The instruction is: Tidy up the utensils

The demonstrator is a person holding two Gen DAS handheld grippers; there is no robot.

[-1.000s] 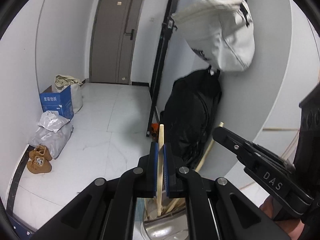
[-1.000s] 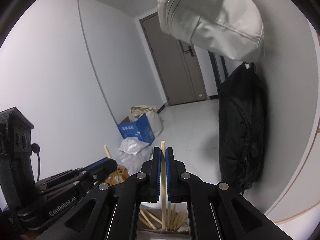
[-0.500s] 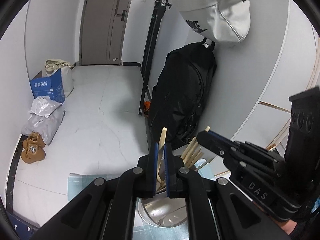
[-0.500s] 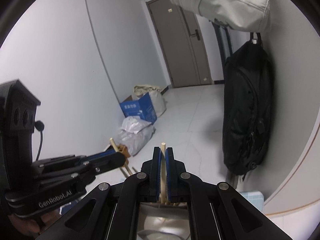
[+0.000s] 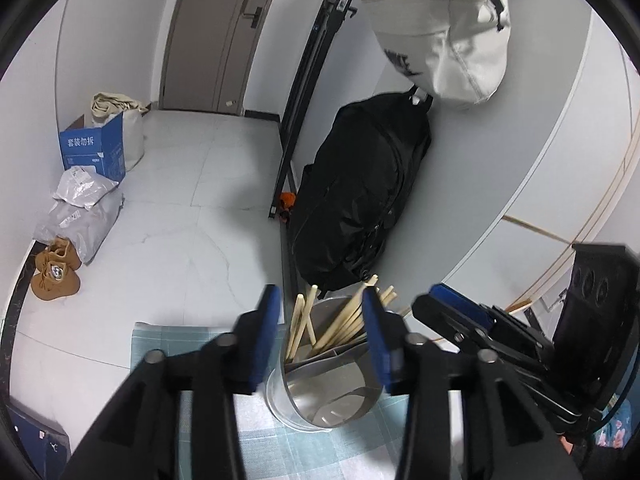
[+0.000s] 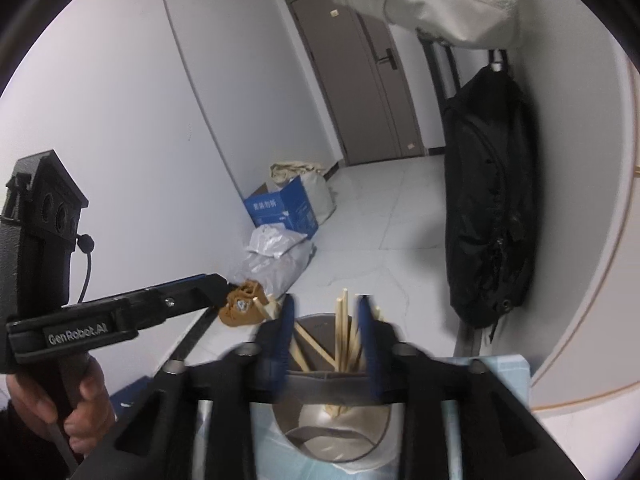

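The base of the round shiny metal utensil holder [image 5: 320, 396] is cut off behind the black claw arms in both views, and its inner dividers are hard to make out. It stands on a pale blue checked cloth [image 5: 160, 340] covering the surface, near the far edge. A bundle of thin pale wooden chopsticks [image 5: 340, 322] fills its far compartment; they stand on end, long axes leaning and fanning up and away toward the black bag [image 5: 360, 200] hanging on the wall. In the right wrist view the chopsticks [image 6: 343, 332] cross each other, some nearly upright.

The left claw [image 5: 320, 326] has just been opening; its blue pads are spread, with the chopstick tops between them but not pinched. The right claw [image 6: 326, 334] has likewise just been opening and stands spread around the sticks, its pads blurred. A hand [image 6: 60, 408] grips the left tool's handle, partly cut off by the frame edge.
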